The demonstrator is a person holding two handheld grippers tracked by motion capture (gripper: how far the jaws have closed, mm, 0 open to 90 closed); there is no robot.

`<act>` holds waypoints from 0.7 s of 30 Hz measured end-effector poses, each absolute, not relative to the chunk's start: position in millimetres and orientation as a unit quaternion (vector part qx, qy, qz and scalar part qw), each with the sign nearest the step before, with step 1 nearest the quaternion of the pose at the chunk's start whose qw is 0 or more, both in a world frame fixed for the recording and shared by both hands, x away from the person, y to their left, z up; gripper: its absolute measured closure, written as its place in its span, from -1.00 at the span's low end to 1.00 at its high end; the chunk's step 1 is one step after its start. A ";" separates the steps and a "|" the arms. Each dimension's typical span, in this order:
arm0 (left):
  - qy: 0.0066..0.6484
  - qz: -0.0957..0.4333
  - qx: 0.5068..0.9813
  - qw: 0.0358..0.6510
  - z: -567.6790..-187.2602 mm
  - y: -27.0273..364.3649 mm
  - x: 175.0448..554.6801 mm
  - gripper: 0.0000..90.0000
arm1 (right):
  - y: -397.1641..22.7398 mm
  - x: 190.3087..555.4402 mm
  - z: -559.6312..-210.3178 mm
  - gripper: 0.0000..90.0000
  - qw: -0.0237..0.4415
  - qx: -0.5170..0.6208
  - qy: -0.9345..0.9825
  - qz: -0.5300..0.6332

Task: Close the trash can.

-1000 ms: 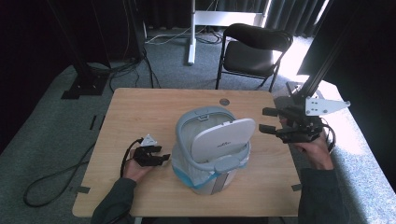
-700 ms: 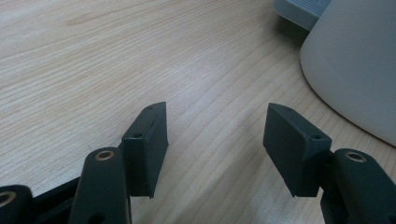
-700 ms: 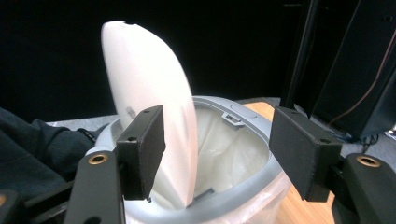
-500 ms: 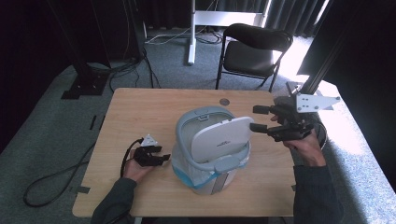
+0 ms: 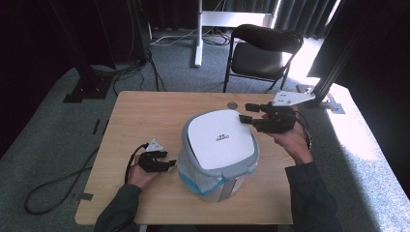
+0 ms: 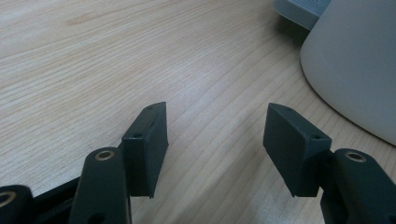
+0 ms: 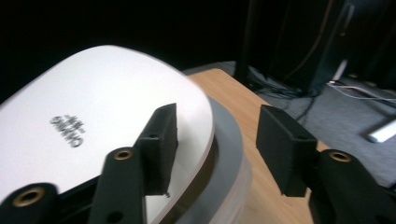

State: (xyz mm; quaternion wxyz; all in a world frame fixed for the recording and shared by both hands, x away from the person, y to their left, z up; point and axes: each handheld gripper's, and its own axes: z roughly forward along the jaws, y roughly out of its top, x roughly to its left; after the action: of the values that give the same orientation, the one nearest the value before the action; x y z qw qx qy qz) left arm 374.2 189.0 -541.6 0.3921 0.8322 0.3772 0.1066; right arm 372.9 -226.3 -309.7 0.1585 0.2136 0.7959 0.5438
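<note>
A grey bin [image 5: 217, 179] with a white lid [image 5: 220, 137] and a blue liner stands mid-table. My right gripper [image 5: 244, 112] is at the lid's far right edge, jaws apart. In the right gripper view its jaws [image 7: 217, 112] straddle the lid's edge [image 7: 93, 112] and the grey rim [image 7: 229, 140]: one over the lid, the other outside the rim, neither pad pressing. These jaws have just been closing. My left gripper [image 5: 167, 161] rests open on the table [image 5: 145, 116] left of the bin, with bare wood between its jaws [image 6: 217, 112] and the bin wall [image 6: 355, 60] beside it.
A small round disc [image 5: 232, 104] lies on the table behind the bin. A black chair [image 5: 263, 48] stands beyond the far edge, with a white stand [image 5: 198, 43] and cables on the floor. A dark metal post [image 5: 333, 72] rises at the right.
My right gripper has moved left, from off the bin's right side to the lid's edge, and its jaws have narrowed. The left gripper has not moved.
</note>
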 end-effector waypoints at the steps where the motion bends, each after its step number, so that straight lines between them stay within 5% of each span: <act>1: 0.377 0.107 0.832 0.392 -541.6 189.0 374.2 -0.10 | -223.3 373.1 -311.2 0.17 0.166 0.212 0.798 0.539; 6: 0.377 0.108 0.833 0.391 -541.6 188.8 374.2 -0.10 | -208.5 369.4 -316.6 0.56 0.192 0.184 0.813 0.518; 10: 0.377 0.108 0.833 0.391 -541.6 188.8 374.0 -0.10 | -201.4 370.5 -319.7 0.97 0.166 0.161 0.831 0.506; 21: 0.377 0.108 0.832 0.392 -541.7 188.7 374.0 -0.10 | -201.2 385.7 -324.3 1.00 0.091 0.187 0.828 0.521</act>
State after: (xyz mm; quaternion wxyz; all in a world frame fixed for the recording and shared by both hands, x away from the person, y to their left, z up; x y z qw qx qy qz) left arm 374.0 188.7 -541.7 0.3918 0.8321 0.3774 0.1077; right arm 385.7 -201.2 -324.3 0.0913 0.1869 0.8279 0.5208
